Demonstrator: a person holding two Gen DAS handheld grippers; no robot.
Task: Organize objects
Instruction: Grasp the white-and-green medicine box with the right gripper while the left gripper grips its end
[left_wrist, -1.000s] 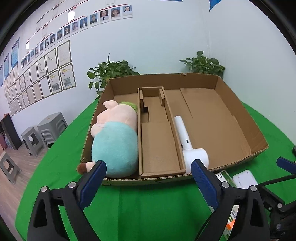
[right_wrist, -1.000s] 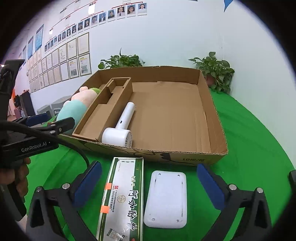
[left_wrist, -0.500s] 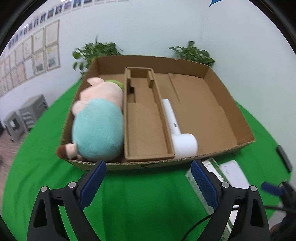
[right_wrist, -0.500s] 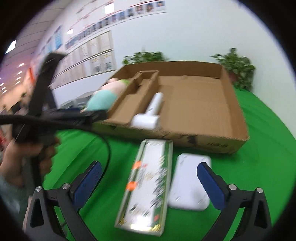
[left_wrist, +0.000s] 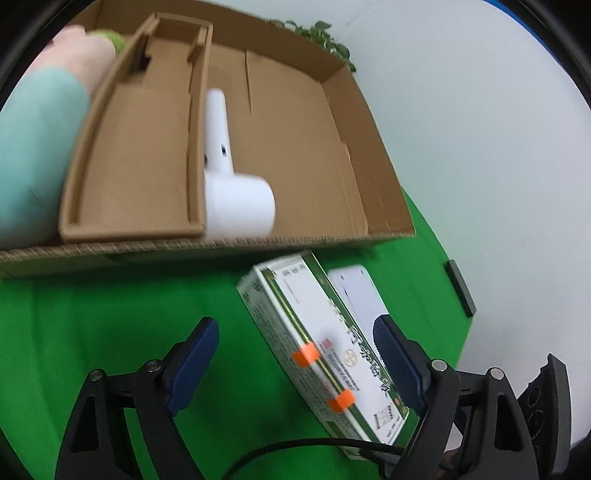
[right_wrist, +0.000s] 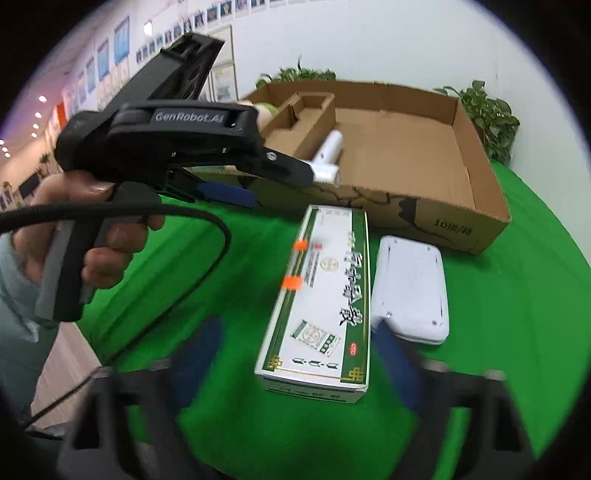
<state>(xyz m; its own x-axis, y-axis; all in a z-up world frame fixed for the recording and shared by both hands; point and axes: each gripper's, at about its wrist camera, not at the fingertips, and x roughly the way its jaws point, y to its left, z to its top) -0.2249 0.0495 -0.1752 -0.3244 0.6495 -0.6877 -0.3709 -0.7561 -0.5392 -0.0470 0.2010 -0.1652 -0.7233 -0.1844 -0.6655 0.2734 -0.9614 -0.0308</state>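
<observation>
A long green-and-white box lies on the green table in front of the cardboard tray. A flat white device lies right beside it. In the tray are a white hair dryer and a plush toy left of a cardboard insert. My left gripper is open, its fingers straddling the box's near part from above. My right gripper is open, blurred, at the box's near end. The left gripper body shows in the right wrist view.
A dark flat object lies at the table's right edge. Potted plants stand behind the tray by the white wall. A black cable hangs from the left gripper over the table.
My left gripper has swung right and down from facing the tray to over the green-and-white box. My right gripper has moved closer to the box's near end.
</observation>
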